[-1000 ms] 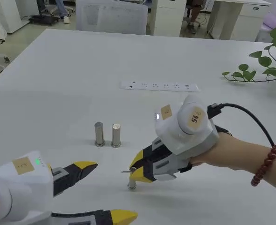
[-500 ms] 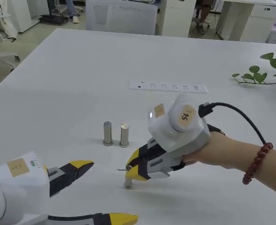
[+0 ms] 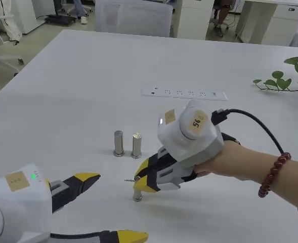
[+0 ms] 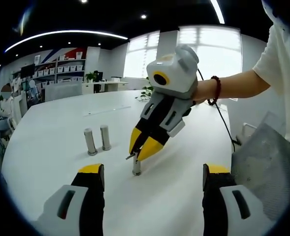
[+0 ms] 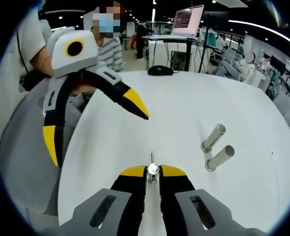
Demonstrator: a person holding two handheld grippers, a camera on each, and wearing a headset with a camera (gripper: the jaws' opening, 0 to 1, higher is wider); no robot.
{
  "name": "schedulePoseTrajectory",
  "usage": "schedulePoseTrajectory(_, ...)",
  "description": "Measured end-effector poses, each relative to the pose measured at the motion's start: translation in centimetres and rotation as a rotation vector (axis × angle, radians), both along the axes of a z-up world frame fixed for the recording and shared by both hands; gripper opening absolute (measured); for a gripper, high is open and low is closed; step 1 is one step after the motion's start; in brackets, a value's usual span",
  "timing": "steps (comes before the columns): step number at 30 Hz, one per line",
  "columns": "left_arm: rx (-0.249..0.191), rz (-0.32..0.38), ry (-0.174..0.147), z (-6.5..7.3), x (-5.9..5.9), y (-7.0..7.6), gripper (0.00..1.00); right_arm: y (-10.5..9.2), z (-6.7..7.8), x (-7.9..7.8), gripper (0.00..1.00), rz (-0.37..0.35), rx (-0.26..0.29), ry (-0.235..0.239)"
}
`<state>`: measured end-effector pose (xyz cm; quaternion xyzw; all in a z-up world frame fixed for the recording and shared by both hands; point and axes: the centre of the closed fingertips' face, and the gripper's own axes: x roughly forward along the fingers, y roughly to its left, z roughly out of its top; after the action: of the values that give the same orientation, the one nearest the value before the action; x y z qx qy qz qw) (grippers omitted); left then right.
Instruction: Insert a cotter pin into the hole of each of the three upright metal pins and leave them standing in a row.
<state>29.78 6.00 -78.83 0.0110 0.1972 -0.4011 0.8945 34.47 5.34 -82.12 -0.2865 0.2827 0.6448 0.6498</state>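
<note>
In the head view, the white table (image 3: pixel 62 81) has lots of bare room, and its edges are far from the work. The right gripper (image 3: pixel 138 181) is squeezed tight on a thin cotter pin (image 3: pixel 129 179), just above the top of a lone metal pin (image 3: pixel 137 196). Two more metal pins (image 3: pixel 119 143) stand close together behind it. The left gripper (image 3: pixel 122 206) waits nearby with its jaws wide apart. A power strip (image 3: pixel 184 93) and a plant (image 3: pixel 285 76) sit far back.

In the left gripper view, the lone metal pin stands ahead between the spread jaws.

In the right gripper view, the two more metal pins are off to the right, well apart from the jaws.
</note>
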Motion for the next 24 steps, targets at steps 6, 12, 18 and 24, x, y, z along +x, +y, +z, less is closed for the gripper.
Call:
schedulePoseTrajectory(6,-0.001,-0.003,0.004,-0.02,-0.05,-0.05,0.82,-0.03,0.00,-0.01,0.11,0.000,-0.005,0.007)
schedulePoseTrajectory(12,0.000,-0.003,0.002,-0.02,0.01,-0.02,0.82,0.13,0.03,-0.05,0.11,-0.009,0.000,0.023)
schedulePoseTrajectory(18,-0.001,-0.002,0.000,0.03,0.00,0.03,0.82,0.27,0.27,-0.12,0.13,0.000,0.010,0.022)
schedulePoseTrajectory(24,0.000,0.000,-0.004,0.15,0.05,0.10,0.83,0.03,0.53,-0.07,0.17,0.001,0.018,0.024)
